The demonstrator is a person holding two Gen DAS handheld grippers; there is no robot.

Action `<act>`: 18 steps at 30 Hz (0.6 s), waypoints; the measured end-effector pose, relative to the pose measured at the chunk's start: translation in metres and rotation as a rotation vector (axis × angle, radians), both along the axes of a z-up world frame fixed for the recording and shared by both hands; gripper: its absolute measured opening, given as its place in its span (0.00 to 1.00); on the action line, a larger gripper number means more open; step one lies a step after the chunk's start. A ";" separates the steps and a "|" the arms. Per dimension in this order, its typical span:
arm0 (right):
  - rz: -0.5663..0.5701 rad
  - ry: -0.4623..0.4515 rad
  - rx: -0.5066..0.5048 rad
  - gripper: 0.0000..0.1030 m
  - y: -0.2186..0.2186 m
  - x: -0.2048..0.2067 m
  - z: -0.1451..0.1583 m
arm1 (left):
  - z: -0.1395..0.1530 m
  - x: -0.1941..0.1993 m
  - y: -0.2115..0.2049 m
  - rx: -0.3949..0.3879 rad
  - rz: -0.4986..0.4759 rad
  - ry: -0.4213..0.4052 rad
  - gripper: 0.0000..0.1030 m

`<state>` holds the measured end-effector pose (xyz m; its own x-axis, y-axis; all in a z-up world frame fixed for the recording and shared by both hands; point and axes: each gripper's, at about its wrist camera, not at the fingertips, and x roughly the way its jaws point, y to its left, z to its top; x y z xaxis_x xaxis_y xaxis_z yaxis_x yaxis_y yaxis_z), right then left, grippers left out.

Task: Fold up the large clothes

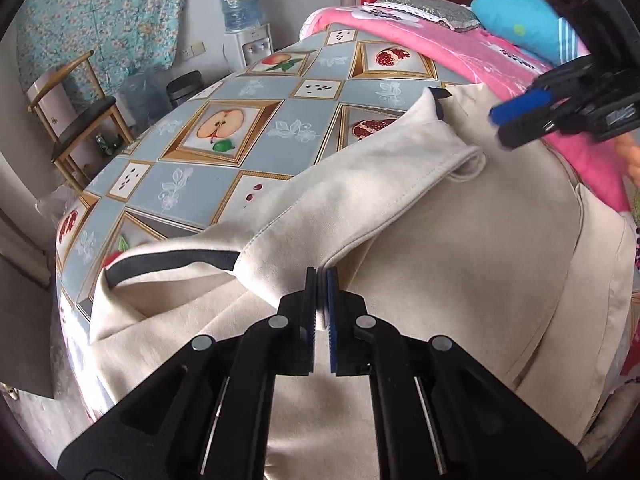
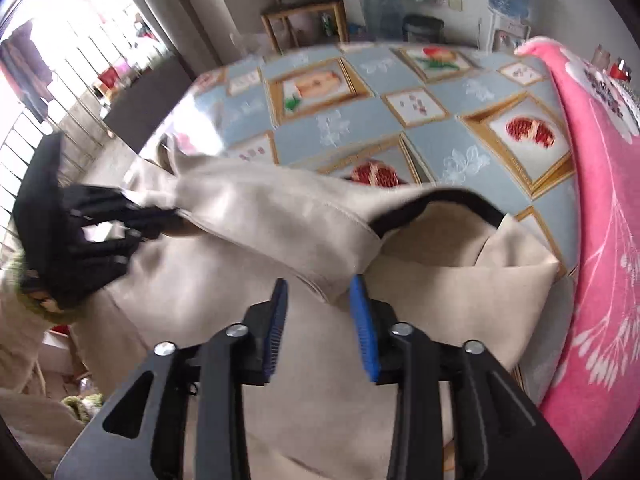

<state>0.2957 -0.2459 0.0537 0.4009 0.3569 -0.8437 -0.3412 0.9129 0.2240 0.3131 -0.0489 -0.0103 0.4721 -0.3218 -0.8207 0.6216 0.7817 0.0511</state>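
The cream garment [image 1: 460,240] lies spread over the table [image 1: 256,128], filling the lower frame. The left tongs [image 1: 321,280] are clamped on its folded sleeve edge. The right tongs [image 2: 319,292] stand apart, blurred, seemingly straddling a fold without pinching it.

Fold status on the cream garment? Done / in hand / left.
Done: one flap of the cream garment already lies folded over its body. In hand: the left gripper is shut on that flap's edge; the right gripper is open, fabric between its fingers. Left: the garment is still bunched on the tablecloth, not a flat stack.
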 end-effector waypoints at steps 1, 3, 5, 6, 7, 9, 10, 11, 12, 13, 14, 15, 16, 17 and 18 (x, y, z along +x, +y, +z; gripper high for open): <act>0.004 -0.022 0.040 0.41 0.001 -0.001 0.009 | 0.000 0.001 0.001 -0.008 0.005 0.009 0.04; -0.001 -0.038 0.112 0.41 0.007 0.006 0.019 | -0.001 0.002 0.001 -0.011 0.007 0.015 0.04; -0.011 -0.045 0.136 0.41 0.023 0.019 0.019 | -0.001 0.002 0.002 -0.010 0.004 0.014 0.04; -0.015 -0.047 0.131 0.40 0.032 0.026 0.015 | -0.002 0.002 0.001 -0.010 0.004 0.015 0.05; -0.018 -0.043 0.131 0.39 0.042 0.032 0.008 | -0.003 0.003 0.002 -0.012 0.004 0.019 0.05; -0.018 -0.009 0.133 0.30 0.058 0.046 -0.013 | -0.004 0.004 0.003 -0.021 0.011 0.025 0.06; -0.023 0.022 0.132 0.28 0.064 0.053 -0.028 | -0.004 0.005 0.004 -0.028 0.016 0.030 0.07; -0.024 0.063 0.135 0.27 0.069 0.058 -0.045 | -0.004 0.005 0.005 -0.037 0.020 0.035 0.08; -0.026 0.086 0.125 0.26 0.073 0.060 -0.056 | -0.003 0.004 0.007 -0.046 0.024 0.042 0.08; -0.027 0.101 0.116 0.26 0.075 0.059 -0.067 | -0.001 0.004 0.008 -0.052 0.026 0.046 0.10; -0.024 0.071 0.122 0.26 0.075 0.055 -0.068 | 0.001 0.002 0.010 -0.059 0.027 0.055 0.12; -0.017 0.067 0.117 0.26 0.075 0.053 -0.067 | 0.005 0.002 0.014 -0.069 0.034 0.069 0.16; -0.018 0.072 0.122 0.26 0.073 0.052 -0.068 | 0.008 0.001 0.017 -0.083 0.040 0.078 0.24; -0.018 0.080 0.129 0.26 0.071 0.052 -0.069 | 0.013 0.000 0.021 -0.106 0.047 0.088 0.29; -0.014 0.087 0.134 0.26 0.070 0.052 -0.069 | 0.018 0.000 0.026 -0.130 0.059 0.093 0.43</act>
<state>0.3475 -0.1757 -0.0158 0.3345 0.4630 -0.8208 -0.3024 0.8777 0.3718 0.3132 -0.0230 0.0075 0.4172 -0.4020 -0.8151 0.5717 0.8132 -0.1085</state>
